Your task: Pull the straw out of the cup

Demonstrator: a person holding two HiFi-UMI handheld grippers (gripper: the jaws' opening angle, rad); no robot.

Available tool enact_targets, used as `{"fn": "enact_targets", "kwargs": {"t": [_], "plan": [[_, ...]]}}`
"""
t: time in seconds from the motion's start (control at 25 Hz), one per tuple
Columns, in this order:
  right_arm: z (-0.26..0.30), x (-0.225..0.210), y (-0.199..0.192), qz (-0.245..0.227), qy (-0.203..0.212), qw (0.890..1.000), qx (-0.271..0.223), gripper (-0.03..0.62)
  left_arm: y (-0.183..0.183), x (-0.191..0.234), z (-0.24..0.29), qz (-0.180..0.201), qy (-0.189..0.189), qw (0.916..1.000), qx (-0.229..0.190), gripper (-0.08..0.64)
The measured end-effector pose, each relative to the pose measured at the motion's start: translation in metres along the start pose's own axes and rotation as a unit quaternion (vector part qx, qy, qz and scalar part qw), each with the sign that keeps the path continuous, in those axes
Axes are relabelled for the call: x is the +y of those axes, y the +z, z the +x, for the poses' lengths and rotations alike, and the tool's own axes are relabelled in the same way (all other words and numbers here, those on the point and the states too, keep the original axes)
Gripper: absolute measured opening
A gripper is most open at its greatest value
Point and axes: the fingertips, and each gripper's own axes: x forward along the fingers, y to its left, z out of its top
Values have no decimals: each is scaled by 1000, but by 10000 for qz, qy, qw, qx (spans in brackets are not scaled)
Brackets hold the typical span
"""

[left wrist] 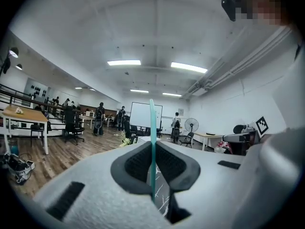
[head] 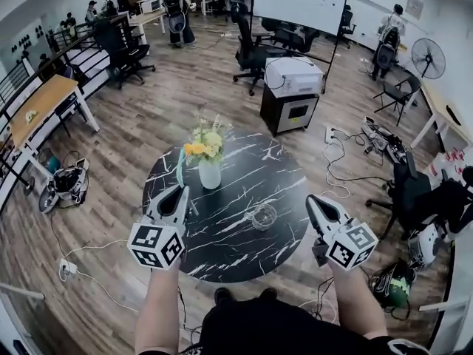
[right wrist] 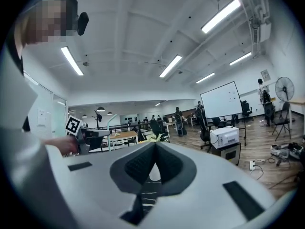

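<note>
A teal straw stands upright, clear of the cup, with my left gripper shut on its lower end over the left side of the round black marble table. In the left gripper view the straw runs straight up between the closed pads. The clear glass cup sits on the table right of centre, with no straw in it. My right gripper hovers at the table's right edge, just right of the cup, shut and holding nothing. From the right gripper view the left gripper and its straw show at left.
A white vase of yellow flowers stands on the table beside the left gripper. A printer on a black cabinet stands beyond the table, with office chairs, a whiteboard and floor cables around it.
</note>
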Motion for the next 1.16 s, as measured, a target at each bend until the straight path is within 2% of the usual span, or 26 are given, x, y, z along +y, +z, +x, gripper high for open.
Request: {"fn": "enact_targets", "kwargs": {"t": [0.2,0.36,1.16], "plan": [[10,17,-6,-264,200,9993,186,2,-16,6,-2,-173,47,9998,49,31],[14,26,-10,-353,315,9986,234,2,-17,1,1,-146,-29,9999,83,31],[9,11,2,-369,240,9989,143,2,-4,-10,17,-89,-56,9999,100,31]]}}
